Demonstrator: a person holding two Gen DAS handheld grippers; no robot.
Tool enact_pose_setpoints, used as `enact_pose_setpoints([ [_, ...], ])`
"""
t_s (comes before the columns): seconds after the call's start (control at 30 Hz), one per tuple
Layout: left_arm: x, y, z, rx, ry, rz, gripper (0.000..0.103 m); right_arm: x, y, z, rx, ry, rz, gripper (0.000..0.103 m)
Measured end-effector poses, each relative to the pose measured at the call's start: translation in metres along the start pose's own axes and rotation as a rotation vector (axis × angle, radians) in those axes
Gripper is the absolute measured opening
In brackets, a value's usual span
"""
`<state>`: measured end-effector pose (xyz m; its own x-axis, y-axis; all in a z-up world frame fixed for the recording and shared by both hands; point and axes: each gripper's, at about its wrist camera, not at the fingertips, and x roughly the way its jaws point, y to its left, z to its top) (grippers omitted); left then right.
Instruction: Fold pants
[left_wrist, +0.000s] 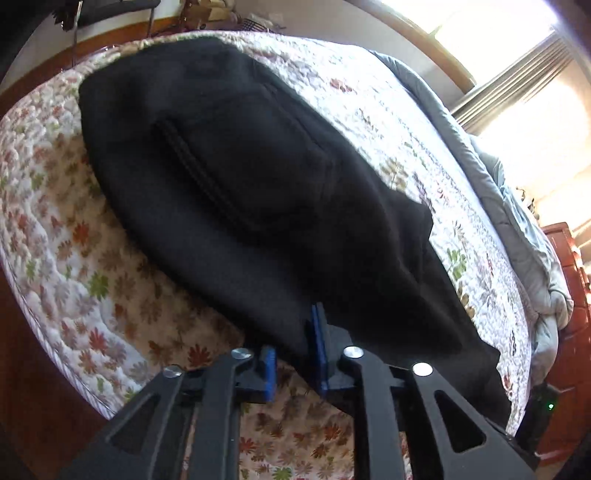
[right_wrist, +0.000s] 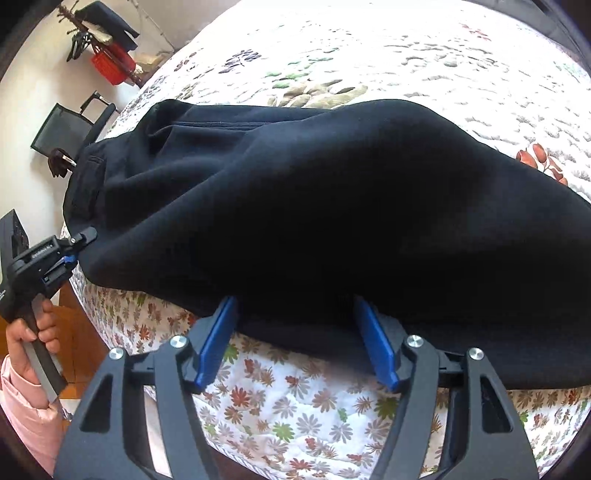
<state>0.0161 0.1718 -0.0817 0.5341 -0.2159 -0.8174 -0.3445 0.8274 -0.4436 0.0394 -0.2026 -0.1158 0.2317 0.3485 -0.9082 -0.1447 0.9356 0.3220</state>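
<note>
— Inspector A: We find the left gripper (left_wrist: 293, 354) low at the near edge of the bed (left_wrist: 66, 236), fingers pointing across the quilt. Its blue pads (left_wrist: 320, 350) stand apart with a gap between them; the pants' hem lies against the right pad, but we cannot tell whether any cloth is caught.

— Inspector B: We confirm from the right wrist view: the right gripper (right_wrist: 295, 339) sits level at the same edge, jaws spread wide, both tips touching the dark fabric, nothing clamped.

— Inspector A: The pants (left_wrist: 240, 177) lie across the floral quilt, near its front edge.

— Inspector B: Only our view shows the left gripper from outside (right_wrist: 70, 254), held by a bare hand (right_wrist: 31, 328) with a pink sleeve, tips at the garment's corner. Also a black chair (right_wrist: 70, 125).

— Inspector A: Only ours shows the window (left_wrist: 517, 92) and grey duvet (left_wrist: 517, 206).

— Inspector B: We count one pair of pants, two grippers, one visible hand.
</note>
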Motion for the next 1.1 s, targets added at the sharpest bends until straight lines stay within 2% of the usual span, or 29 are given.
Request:
enact_pose_setpoints([
  [0.1, 0.009, 0.002, -0.001, 0.048, 0.014, 0.042, 0.023, 0.003, 0.000, 0.001, 0.004, 0.006, 0.013, 0.073],
  [0.2, 0.022, -0.008, -0.003, 0.145, -0.015, 0.098, 0.026, 0.006, 0.005, 0.004, -0.022, 0.016, -0.001, 0.075],
  [0.23, 0.020, -0.012, -0.002, 0.153, -0.013, 0.107, 0.031, 0.005, 0.008, 0.005, -0.029, 0.019, -0.004, 0.075],
  [0.27, 0.017, -0.017, -0.001, 0.156, -0.006, 0.095, 0.039, 0.004, 0.009, 0.005, -0.032, 0.020, -0.001, 0.075],
  [0.37, 0.002, -0.023, -0.005, 0.147, 0.045, 0.099, 0.047, -0.009, 0.004, 0.006, -0.015, 0.020, 0.032, 0.074],
  [0.43, -0.013, -0.024, -0.010, 0.118, 0.061, 0.067, 0.050, -0.022, -0.001, 0.007, 0.008, 0.003, 0.054, 0.074],
  [0.53, -0.031, -0.035, -0.012, 0.118, 0.055, 0.043, 0.063, -0.042, -0.004, 0.011, 0.023, -0.043, 0.068, 0.074],
  [0.63, -0.035, -0.060, -0.007, 0.160, 0.038, 0.009, 0.065, -0.058, 0.001, 0.024, 0.003, -0.088, 0.080, 0.074],
  [0.7, -0.027, -0.080, 0.000, 0.200, 0.028, -0.004, 0.071, -0.062, 0.006, 0.037, -0.019, -0.109, 0.095, 0.074],
  [0.83, 0.001, -0.098, 0.011, 0.271, 0.047, 0.030, 0.074, -0.053, 0.012, 0.066, -0.065, -0.115, 0.122, 0.073],
  [0.97, 0.049, -0.084, 0.020, 0.313, 0.075, 0.180, 0.074, -0.029, 0.022, 0.091, -0.116, -0.085, 0.150, 0.069],
  [1.0, 0.059, -0.075, 0.021, 0.316, 0.090, 0.178, 0.075, -0.024, 0.025, 0.094, -0.129, -0.081, 0.148, 0.069],
  [1.07, 0.064, -0.073, 0.025, 0.286, 0.081, 0.140, 0.085, -0.015, 0.032, 0.102, -0.165, -0.078, 0.148, 0.069],
  [1.1, 0.064, -0.075, 0.025, 0.286, 0.081, 0.141, 0.086, -0.011, 0.034, 0.104, -0.180, -0.076, 0.154, 0.069],
])
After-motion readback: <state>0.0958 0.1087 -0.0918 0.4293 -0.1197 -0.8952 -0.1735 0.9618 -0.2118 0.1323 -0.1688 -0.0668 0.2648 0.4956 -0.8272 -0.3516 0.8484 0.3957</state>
